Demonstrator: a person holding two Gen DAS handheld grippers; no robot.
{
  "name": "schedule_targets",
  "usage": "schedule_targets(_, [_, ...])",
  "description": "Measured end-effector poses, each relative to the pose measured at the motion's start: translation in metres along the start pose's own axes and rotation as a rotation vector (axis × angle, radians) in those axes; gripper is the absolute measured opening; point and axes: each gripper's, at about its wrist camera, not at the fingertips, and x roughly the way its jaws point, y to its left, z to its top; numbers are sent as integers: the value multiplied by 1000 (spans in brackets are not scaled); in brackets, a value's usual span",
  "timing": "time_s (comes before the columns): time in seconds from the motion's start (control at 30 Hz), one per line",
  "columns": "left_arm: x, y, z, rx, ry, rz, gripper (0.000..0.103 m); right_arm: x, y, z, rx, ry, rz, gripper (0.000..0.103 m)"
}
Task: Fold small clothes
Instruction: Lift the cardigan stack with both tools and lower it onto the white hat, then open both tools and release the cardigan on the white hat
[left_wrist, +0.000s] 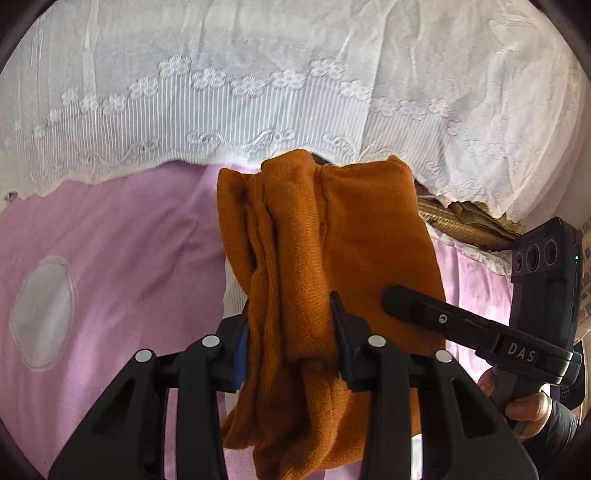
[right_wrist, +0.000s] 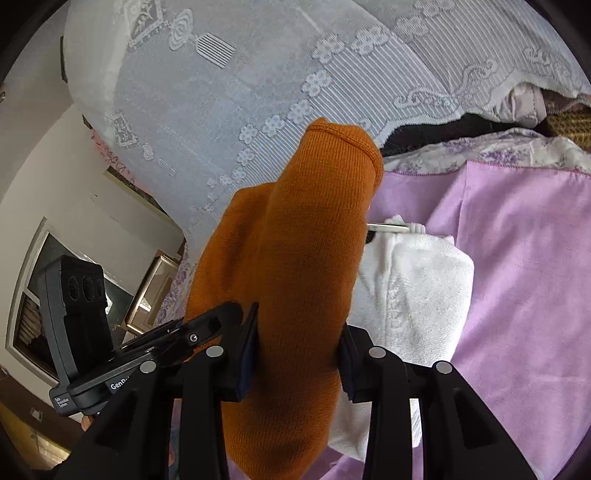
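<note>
- Left wrist view, far left: a pink bedsheet (left_wrist: 122, 266) covers the work surface, with a pale oval patch (left_wrist: 42, 314) printed or sewn on it.
- Across the top runs a white lace cover (left_wrist: 229, 85) with a row of flower shapes and a scalloped lower edge lying over the pink sheet.
- In the middle, the left gripper (left_wrist: 291, 339) is clamped on an orange knit garment (left_wrist: 332, 236); the bundled fabric fills the gap between its blue-padded jaws and stands up past them, lifted clear of the sheet.
- To the right, the right gripper (left_wrist: 399, 299) reaches in from the side, one finger lying against the same orange fabric; a hand (left_wrist: 524, 406) holds its handle at the lower right.
- Behind it, at the lace edge, a strip of woven brown material (left_wrist: 458, 221) shows.
- Right wrist view, far left: a cream wall (right_wrist: 55, 177) and a framed dark panel (right_wrist: 33, 295), with the left gripper's camera block in front of them.
- In the middle, the right gripper (right_wrist: 295, 354) grips the orange garment, which rises as a thick folded roll between the jaws.
- Just right of the garment, a folded white towel (right_wrist: 417, 291) lies on the pink sheet, partly under the gripper.
- Far right, the pink sheet is bare and flat; its upper hem meets a floral cloth (right_wrist: 480, 147) and a heap of dark and pale fabric under the lace edge.
</note>
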Motion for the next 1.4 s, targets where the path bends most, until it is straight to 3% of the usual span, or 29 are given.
schedule_targets(0.03, [15,6,-5,-23,32,0,37,11,-11,-2,12,23,-18,37])
schedule_targets(0.1, [42,16,-18,-59,84,11,47,31,-32,-8,38,74,-64,39])
schedule_targets(0.17, [51,20,-25,-67,68,38,77,39,-52,-13,73,84,-47,44])
schedule_targets(0.23, [58,24,-26,-75,59,71,90,39,-62,-13,86,81,-2,44])
schedule_targets(0.33, [65,31,-27,-108,58,48,96,40,-59,-13,56,79,-14,44])
schedule_targets(0.5, [53,29,-23,-101,50,59,94,27,-53,-14,66,69,-44,50])
schedule_targets(0.6, [24,24,-15,-50,-21,96,92,3,-39,-7,7,1,-106,52])
schedule_targets(0.73, [15,34,2,-57,-49,162,92,-15,-18,6,-53,-61,-110,45])
schedule_targets(0.8, [25,40,3,-64,-19,186,92,-8,-8,9,-86,-54,-115,39])
schedule_targets(0.97, [41,40,-6,-23,-25,250,94,19,-4,2,-142,-14,-163,39])
schedule_targets(1.4, [47,32,-7,-16,-28,291,98,25,-8,-2,-135,-12,-200,38])
